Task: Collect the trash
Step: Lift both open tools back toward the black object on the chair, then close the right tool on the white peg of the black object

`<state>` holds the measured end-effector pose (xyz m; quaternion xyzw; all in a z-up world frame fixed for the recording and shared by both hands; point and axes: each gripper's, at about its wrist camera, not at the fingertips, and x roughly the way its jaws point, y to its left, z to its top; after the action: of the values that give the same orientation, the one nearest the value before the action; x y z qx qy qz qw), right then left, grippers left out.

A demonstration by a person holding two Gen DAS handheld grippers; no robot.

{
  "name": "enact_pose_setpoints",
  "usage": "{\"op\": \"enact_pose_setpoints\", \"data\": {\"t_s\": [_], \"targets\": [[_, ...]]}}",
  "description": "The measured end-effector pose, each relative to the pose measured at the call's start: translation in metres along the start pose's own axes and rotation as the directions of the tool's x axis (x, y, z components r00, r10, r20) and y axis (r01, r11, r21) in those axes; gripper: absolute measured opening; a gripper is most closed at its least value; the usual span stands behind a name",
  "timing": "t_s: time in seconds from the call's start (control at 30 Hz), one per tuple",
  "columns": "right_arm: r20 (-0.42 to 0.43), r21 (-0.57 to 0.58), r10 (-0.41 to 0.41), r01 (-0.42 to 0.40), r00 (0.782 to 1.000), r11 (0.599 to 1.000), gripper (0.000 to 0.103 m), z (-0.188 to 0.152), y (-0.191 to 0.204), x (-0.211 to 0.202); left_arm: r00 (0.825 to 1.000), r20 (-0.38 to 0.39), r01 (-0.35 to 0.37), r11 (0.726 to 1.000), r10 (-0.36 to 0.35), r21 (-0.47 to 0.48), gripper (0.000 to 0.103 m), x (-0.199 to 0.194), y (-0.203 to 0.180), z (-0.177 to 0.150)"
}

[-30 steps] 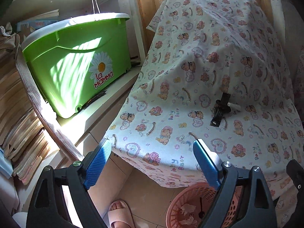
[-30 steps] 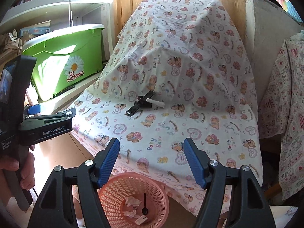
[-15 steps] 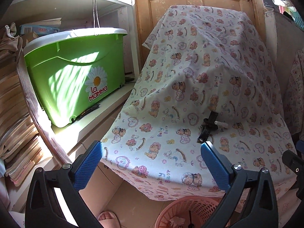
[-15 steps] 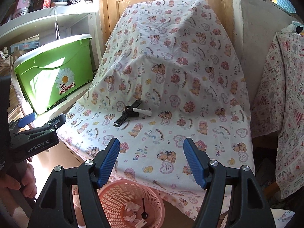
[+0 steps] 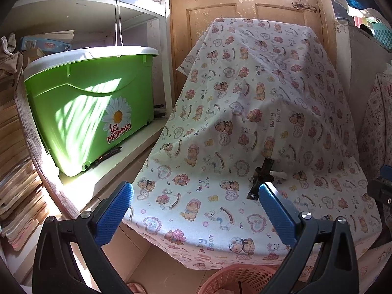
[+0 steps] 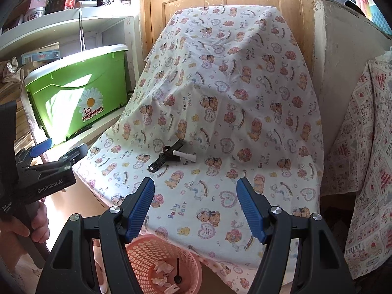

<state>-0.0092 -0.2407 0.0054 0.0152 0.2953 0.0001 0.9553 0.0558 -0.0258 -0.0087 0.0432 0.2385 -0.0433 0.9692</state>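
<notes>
Surface (image 6: 245,98) draped in bear-print cloth fills both views. Green bin (image 5: 90,105) stands on a shelf at left. Pink basket (image 6: 169,259) sits on the floor below the cloth's front edge, holding crumpled paper (image 6: 163,267) and a black spoon (image 6: 177,273). Black scrap with white tube (image 6: 171,156) lies on the cloth. Left tongs (image 5: 196,215) have just been opening, now wide, nothing between; right tongs (image 6: 196,210) moderately apart, empty.

A bear-print cloth (image 6: 245,98) covers the surface, with black and white scraps (image 6: 171,158) lying on it.

A green plastic tub (image 5: 90,107) with a daisy logo sits on the white shelf (image 5: 107,169), left of the jaws.
</notes>
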Motion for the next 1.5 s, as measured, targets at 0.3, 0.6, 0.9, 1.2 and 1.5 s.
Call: {"op": "enact_pose_setpoints", "data": {"t_s": [0.3, 0.6, 0.9, 1.2, 1.5], "targets": [[-0.115, 0.184, 0.273, -0.249, 0.955, 0.951, 0.071, 0.055, -0.054, 0.047, 0.997, -0.07, 0.03, 0.999, -0.032, -0.032, 0.1, 0.022, -0.003, 0.003], [-0.207, 0.157, 0.208, -0.178, 0.956, 0.972, 0.07, 0.038, -0.048, 0.122, 0.98, -0.185, 0.069, 0.998, -0.07, -0.008, 0.083, 0.055, -0.021, -0.006], [-0.307, -0.157, 0.102, -0.156, 0.946, 0.975, 0.065, 0.036, 0.002, 0.191, 0.97, -0.242, 0.024, 1.0, -0.021, 0.007, 0.084, 0.074, -0.028, -0.013], [-0.298, -0.296, 0.012, -0.104, 0.955, 0.949, 0.061, 0.031, 0.023, 0.228, 0.958, -0.287, 0.011, 1.0, -0.012, -0.005, 0.084, 0.09, -0.027, -0.02], [-0.29, -0.323, -0.01, -0.088, 0.957, 0.942, 0.045, 0.029, 0.038, 0.242, 0.958, -0.287, 0.026, 0.999, -0.018, 0.024, 0.084, 0.087, -0.033, -0.023]]}}
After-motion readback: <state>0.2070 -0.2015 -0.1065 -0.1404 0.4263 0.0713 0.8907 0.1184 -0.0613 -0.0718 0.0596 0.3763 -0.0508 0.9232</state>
